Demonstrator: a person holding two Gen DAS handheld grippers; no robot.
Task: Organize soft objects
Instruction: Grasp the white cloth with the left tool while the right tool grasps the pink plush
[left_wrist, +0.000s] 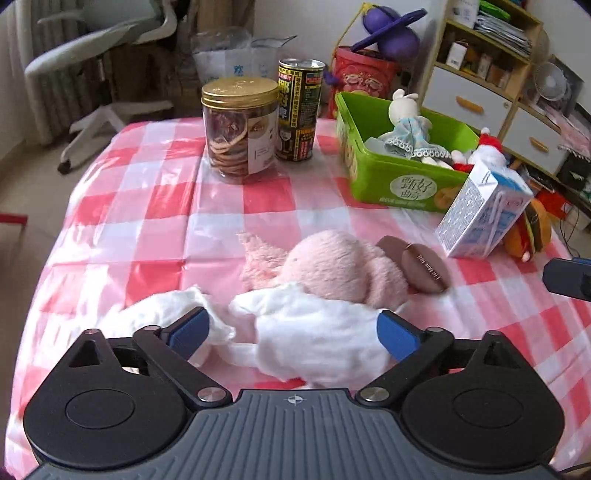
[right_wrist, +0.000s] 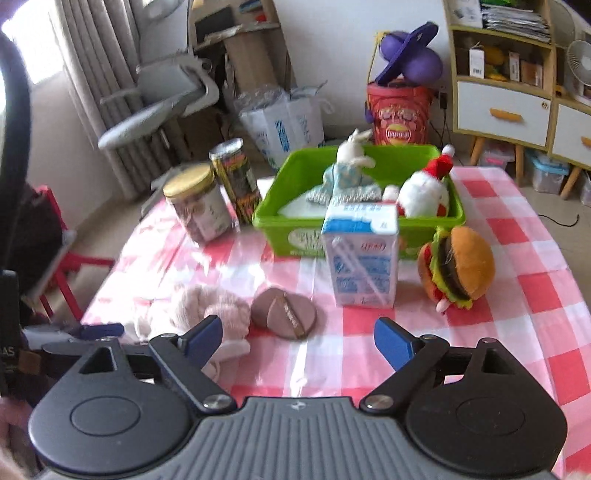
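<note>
- So, far left on the table (left_wrist: 147, 206) I see a gold-lidded jar (left_wrist: 240, 129) and a tall can (left_wrist: 298, 110); both look hard, so I judge they are none of my business.
- Near me, my left claw (left_wrist: 293, 328) stands wide open over the white cloth body of the pink plush toy (left_wrist: 332, 266). The cloth lies between the fingers, but I cannot see the pads pressing it, so nothing is held yet.
- Just right of the plush lies a brown coffee-bean cushion (right_wrist: 283, 313), loose on the table.
- My right claw (right_wrist: 298, 341) is also wide open and empty, hovering near the bean.
- Farther back, the green bin (right_wrist: 284, 221) already holds a rabbit doll (right_wrist: 349, 162) and a Santa doll (right_wrist: 424, 192): that part looks done.
- A milk carton (right_wrist: 364, 254) stands in front of the bin; it is probably not soft.
- Far right, the burger plush (right_wrist: 458, 267) waits on the table.
- By my count, three soft things remain: pink plush, bean, burger.
</note>
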